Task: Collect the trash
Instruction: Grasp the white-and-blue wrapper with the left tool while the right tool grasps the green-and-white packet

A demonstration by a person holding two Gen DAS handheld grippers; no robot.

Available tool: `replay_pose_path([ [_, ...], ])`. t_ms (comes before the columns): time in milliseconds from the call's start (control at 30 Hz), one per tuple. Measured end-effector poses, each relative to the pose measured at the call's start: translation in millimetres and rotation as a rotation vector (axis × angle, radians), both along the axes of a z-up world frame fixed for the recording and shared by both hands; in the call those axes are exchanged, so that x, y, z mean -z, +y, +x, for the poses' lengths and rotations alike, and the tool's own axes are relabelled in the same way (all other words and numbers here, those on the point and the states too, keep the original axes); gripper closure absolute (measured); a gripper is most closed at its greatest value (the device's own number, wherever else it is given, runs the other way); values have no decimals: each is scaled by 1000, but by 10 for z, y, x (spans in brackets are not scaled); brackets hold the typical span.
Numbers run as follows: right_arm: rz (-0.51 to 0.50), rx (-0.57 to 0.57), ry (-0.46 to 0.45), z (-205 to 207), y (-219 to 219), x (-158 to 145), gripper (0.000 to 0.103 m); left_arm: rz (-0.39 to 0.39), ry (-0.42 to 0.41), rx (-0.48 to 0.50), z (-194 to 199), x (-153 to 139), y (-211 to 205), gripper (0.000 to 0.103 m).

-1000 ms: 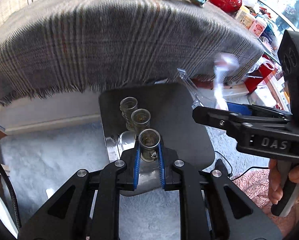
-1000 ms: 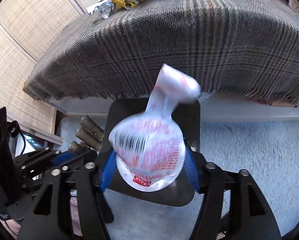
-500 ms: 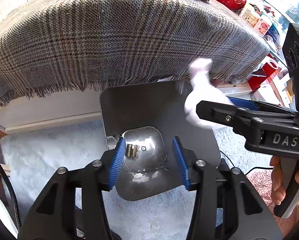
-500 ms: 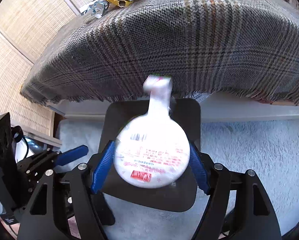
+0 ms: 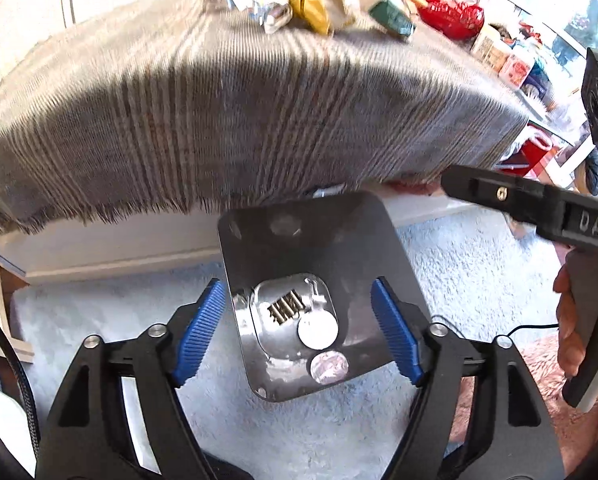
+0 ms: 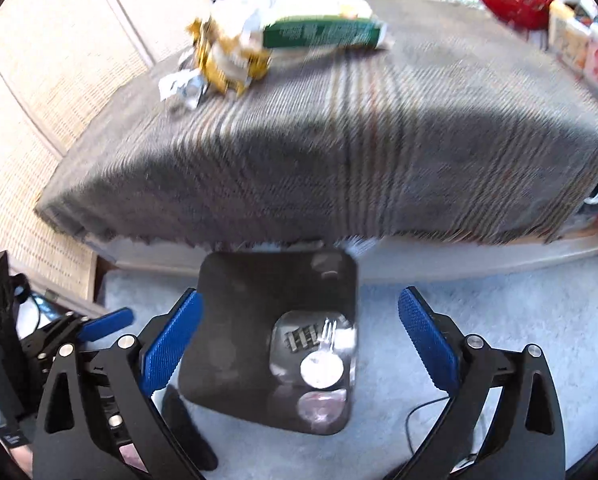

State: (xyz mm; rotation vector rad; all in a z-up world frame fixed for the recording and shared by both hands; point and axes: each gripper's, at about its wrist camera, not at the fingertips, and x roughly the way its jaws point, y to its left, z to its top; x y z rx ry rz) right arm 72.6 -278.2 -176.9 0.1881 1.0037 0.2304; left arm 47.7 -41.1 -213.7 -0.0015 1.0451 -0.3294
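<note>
Both the left gripper (image 5: 297,330) and right gripper (image 6: 299,344) are opening their fingers wide with nothing between them, above the bin (image 5: 351,240) where the white pouch (image 5: 318,332) and small tubes (image 5: 285,307) lie.

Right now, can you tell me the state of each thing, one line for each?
Left claw: opening, nothing between its pads.
Right claw: opening, nothing between its pads.
Bin: open, on the rug.
White lid: lying flat inside the bin.
Small tubes: lying inside the bin.
Wrappers: crumpled, on the blanket.
Green box: lying on its side.
</note>
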Motion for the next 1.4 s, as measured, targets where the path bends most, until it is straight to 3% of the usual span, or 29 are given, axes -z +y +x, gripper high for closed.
replay_pose_path([
  [200,-43,34,-155,81,-120,-652,5,-23,-94,-33,68,-463,54,22],
  [400,-33,64,-227,312,-232,-991,5,2,-171,-38,300,-847,40,22],
  [600,-31,40,-235,648,-87,-1017,7,12,-192,-66,686,-929,120,22],
  [700,-1,1,-229,772,32,-969,24,-11,-183,-85,875,-909,167,23],
  [900,16,-37,-194,1005,217,-795,43,-24,-160,-83,1167,-844,140,33],
  [1100,-24,-37,-178,1127,326,-686,43,-20,-150,-81,1329,-768,140,34],
  [1400,-88,24,-168,1171,146,-628,57,-6,-158,-44,1583,-738,41,34],
])
